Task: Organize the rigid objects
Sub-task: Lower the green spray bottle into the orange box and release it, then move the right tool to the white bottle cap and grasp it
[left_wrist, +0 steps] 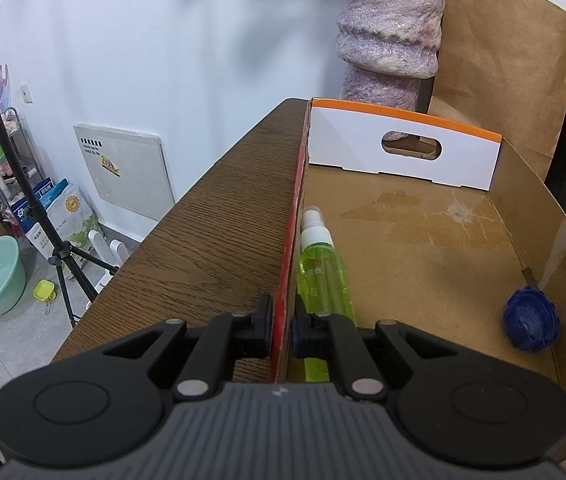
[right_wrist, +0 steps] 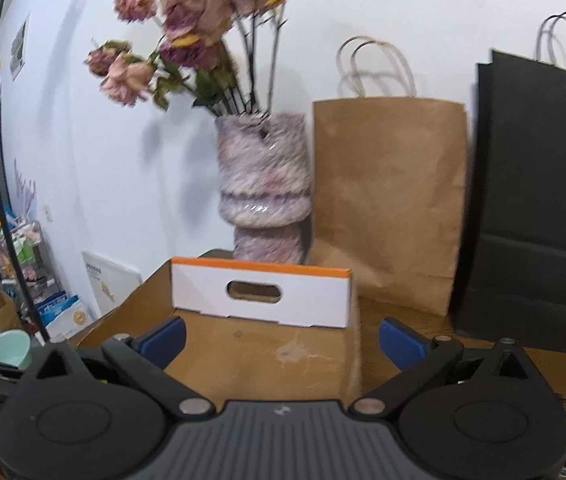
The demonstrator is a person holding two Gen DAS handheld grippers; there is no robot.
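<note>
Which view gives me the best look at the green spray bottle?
The left wrist view. There the green spray bottle lies in the box, along the red-edged wall that the shut left gripper clamps, white cap pointing away. The right wrist view shows the box floor but no bottle.

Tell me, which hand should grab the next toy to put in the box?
Probably the right. The right gripper is open and empty, while the left gripper is shut on the cardboard box wall, steadying it.

Green spray bottle, blue cap, brown cardboard box with orange-edged white end, mottled purple vase
</note>
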